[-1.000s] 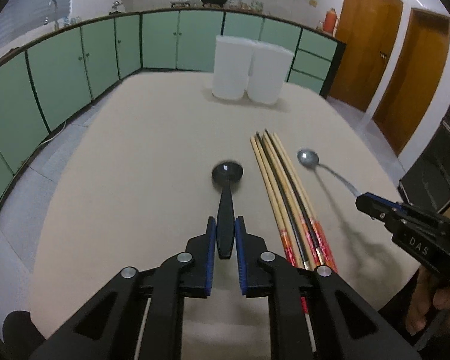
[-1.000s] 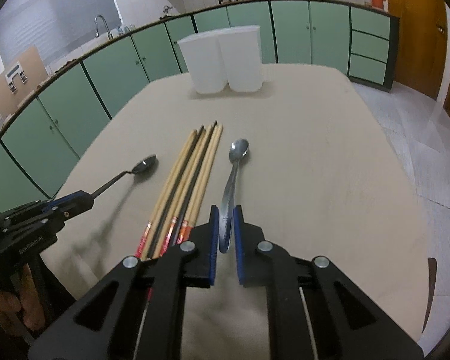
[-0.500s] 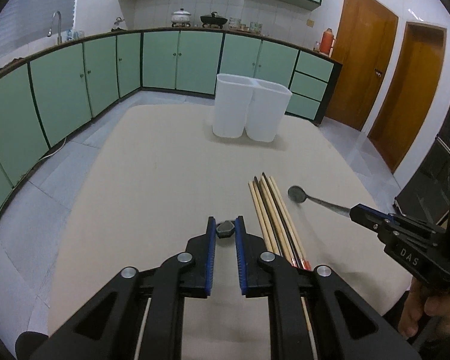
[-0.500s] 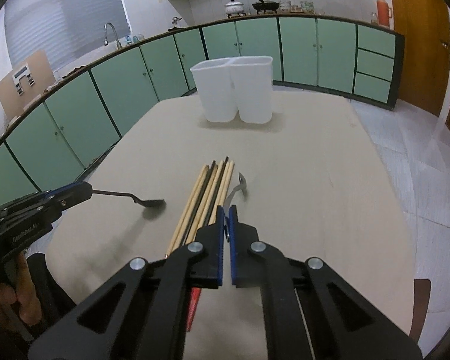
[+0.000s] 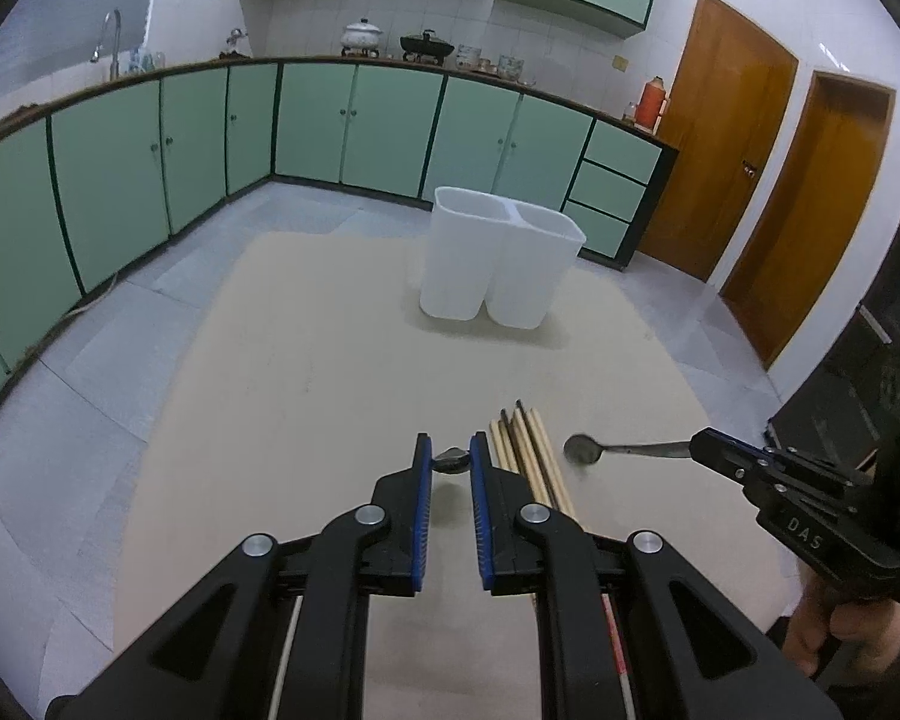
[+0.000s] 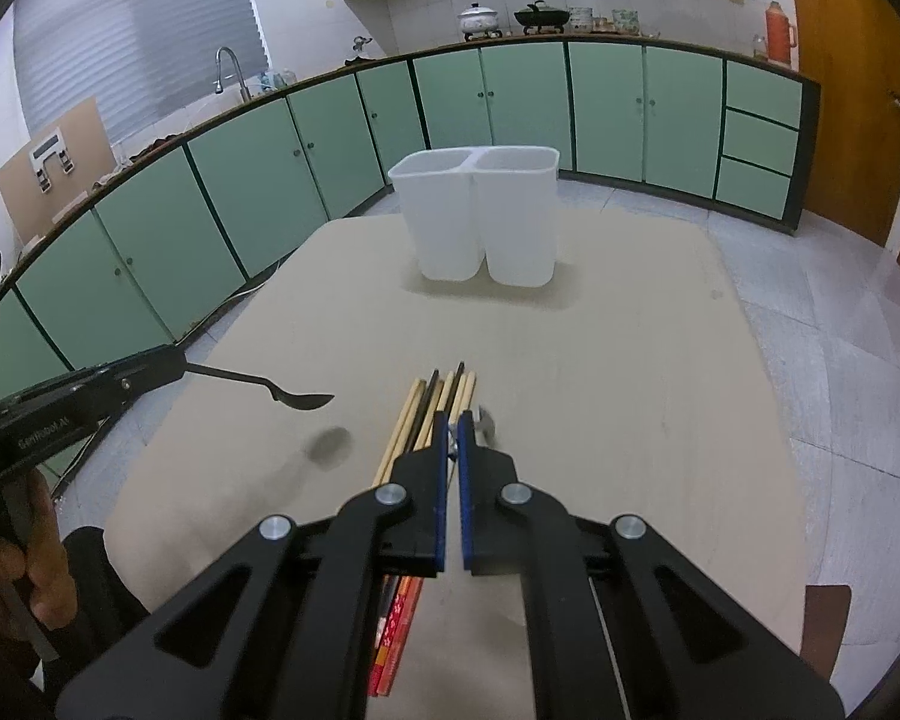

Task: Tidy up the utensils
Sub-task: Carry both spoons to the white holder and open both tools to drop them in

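The left gripper [image 5: 451,463] is clamped on the handle of a black spoon [image 6: 297,398], which is held raised above the beige table top [image 5: 306,396]; in the right wrist view the spoon is seen projecting from the gripper tips with its dark bowl over the table's left part, and a soft shadow is cast on the surface below it. Just to the right of the left gripper, a bundle of long wooden and black chopsticks [image 5: 525,450] is laid flat on the table, with red patterned ends [image 6: 397,630] pointing toward the near edge. To the right of the chopsticks, the right gripper [image 6: 450,447] is closed on the handle of a silver metal spoon [image 5: 600,451], which is also held clear of the table, its round bowl near the chopstick tips. At the far middle of the table, a white plastic two-compartment utensil holder [image 5: 498,264] is placed upright, well apart from both grippers and from the chopsticks. The contents of its two compartments cannot be determined from either view. Pale green cabinets [image 5: 354,120] are seen along the wall behind the table.
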`<control>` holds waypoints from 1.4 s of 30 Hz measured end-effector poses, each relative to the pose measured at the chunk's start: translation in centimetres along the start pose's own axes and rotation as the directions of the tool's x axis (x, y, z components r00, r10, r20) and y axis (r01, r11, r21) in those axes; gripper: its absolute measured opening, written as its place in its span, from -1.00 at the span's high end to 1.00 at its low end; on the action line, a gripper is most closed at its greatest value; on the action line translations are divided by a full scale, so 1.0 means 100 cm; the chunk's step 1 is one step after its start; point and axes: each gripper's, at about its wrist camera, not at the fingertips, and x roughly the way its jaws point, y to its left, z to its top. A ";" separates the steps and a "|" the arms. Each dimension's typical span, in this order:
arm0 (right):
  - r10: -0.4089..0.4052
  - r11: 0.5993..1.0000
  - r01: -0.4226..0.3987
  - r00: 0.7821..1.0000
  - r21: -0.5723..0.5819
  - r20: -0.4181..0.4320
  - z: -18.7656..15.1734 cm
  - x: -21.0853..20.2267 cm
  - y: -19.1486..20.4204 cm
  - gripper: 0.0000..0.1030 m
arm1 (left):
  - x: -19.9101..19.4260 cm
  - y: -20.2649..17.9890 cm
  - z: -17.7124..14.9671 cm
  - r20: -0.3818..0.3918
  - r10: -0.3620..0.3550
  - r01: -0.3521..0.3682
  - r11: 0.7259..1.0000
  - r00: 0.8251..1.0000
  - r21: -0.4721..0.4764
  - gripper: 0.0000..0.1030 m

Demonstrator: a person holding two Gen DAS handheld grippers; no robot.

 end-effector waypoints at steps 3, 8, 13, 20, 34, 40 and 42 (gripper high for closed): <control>0.007 1.000 -0.007 1.000 0.000 -0.010 0.010 -0.001 -0.001 0.96 | -0.003 0.002 0.012 0.004 -0.015 0.015 1.000 1.000 -0.004 0.76; 0.031 0.999 -0.031 0.999 -0.008 -0.030 0.033 -0.003 0.000 0.96 | -0.004 0.002 0.040 0.010 -0.044 0.044 0.999 0.999 0.012 0.76; 0.056 0.998 -0.057 0.998 -0.014 -0.036 0.064 -0.009 0.000 0.96 | 0.001 0.000 0.072 0.016 -0.060 0.059 0.998 0.998 0.022 0.76; 0.058 0.996 -0.057 0.998 -0.071 0.011 0.123 -0.025 0.006 0.96 | 0.014 -0.005 0.135 0.042 -0.057 0.054 0.996 0.998 0.065 0.76; 0.007 0.998 0.001 0.991 -0.064 0.131 0.236 0.016 -0.018 0.96 | 0.069 -0.020 0.206 0.059 -0.010 0.004 0.994 0.998 0.108 0.76; -0.013 0.999 0.016 0.998 -0.033 0.068 0.234 0.071 -0.038 0.96 | 0.111 -0.017 0.204 -0.003 -0.001 0.001 0.993 1.000 0.119 0.76; -0.017 1.000 0.018 0.999 -0.020 0.034 0.228 0.089 -0.044 0.96 | 0.123 -0.015 0.202 -0.024 0.003 0.000 0.994 1.000 0.109 0.75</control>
